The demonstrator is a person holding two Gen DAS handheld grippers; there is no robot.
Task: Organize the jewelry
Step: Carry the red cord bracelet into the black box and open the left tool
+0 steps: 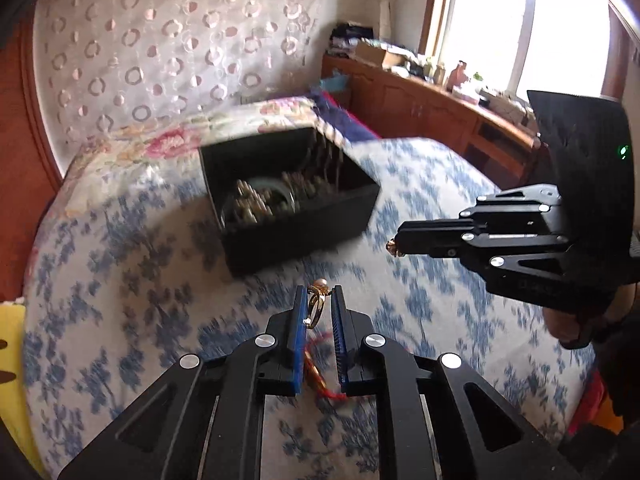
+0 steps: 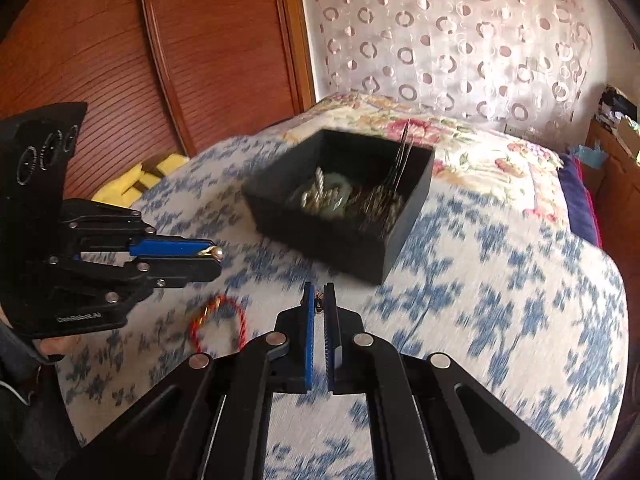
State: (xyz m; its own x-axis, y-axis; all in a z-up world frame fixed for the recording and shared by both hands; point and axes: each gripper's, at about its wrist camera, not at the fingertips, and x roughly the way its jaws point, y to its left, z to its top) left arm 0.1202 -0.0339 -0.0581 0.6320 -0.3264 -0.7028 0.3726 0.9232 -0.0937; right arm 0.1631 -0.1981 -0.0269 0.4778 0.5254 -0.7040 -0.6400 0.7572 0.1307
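Observation:
My left gripper is shut on a gold ring with a pearl, held above the blue-flowered bedspread. From the right wrist view the left gripper comes in from the left, with the pearl at its tip. My right gripper is shut on a small gold piece of jewelry; this piece also shows at the right gripper's tip. A black open box holding several metal pieces stands ahead of both. A red cord bracelet lies on the bed below the left gripper.
A floral pillow lies behind the box. Behind that hangs a circle-patterned curtain. Wooden panelling rises on the left, with a yellow cloth at its foot. A cluttered wooden cabinet runs under the window.

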